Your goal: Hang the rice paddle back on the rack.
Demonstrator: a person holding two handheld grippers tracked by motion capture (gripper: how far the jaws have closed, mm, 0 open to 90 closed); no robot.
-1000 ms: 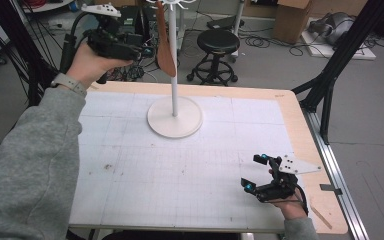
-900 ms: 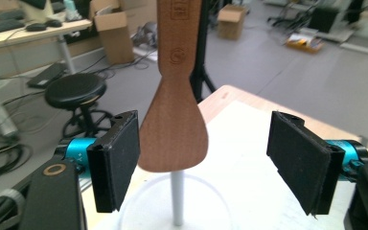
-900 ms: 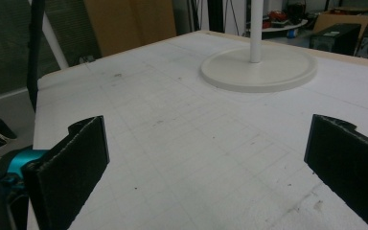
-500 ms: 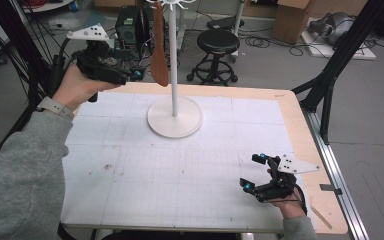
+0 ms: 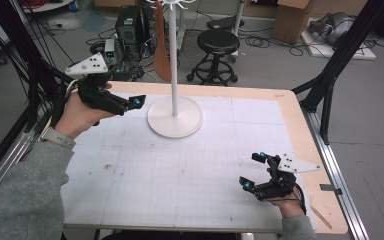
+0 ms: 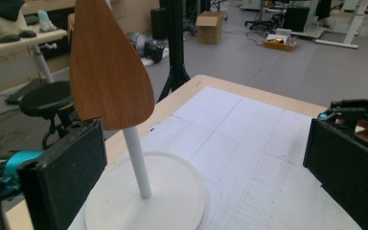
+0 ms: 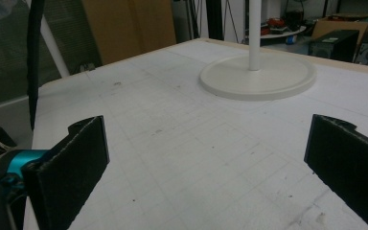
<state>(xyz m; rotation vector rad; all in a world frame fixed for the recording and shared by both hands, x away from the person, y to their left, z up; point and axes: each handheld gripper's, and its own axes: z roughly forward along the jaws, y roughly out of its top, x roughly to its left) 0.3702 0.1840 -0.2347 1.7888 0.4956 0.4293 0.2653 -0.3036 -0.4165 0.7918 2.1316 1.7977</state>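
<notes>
Both jaws wide apart and empty, the left hand-held gripper [image 5: 130, 102] at nine o'clock of the stand [image 5: 174, 116] could knock the hanging paddle [image 6: 108, 67] off if it swings closer, while the right hand-held gripper [image 5: 254, 172] rests on the surface [image 5: 180, 170].

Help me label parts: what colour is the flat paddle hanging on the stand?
Reddish-brown wood grain on the paddle, clearest in the left gripper view.

My table mat [image 5: 180, 165] is showing white with a faint grey grid, edged by pale wood at three o'clock. The stand [image 5: 174, 116] at twelve o'clock is gleaming white, and the paddle [image 6: 108, 62] hanging from it is glowing warm reddish-brown. My left gripper [image 5: 130, 102] and right gripper [image 5: 252, 172] are looking black with teal tips, and my sleeves [image 5: 20, 195] are showing grey.
</notes>
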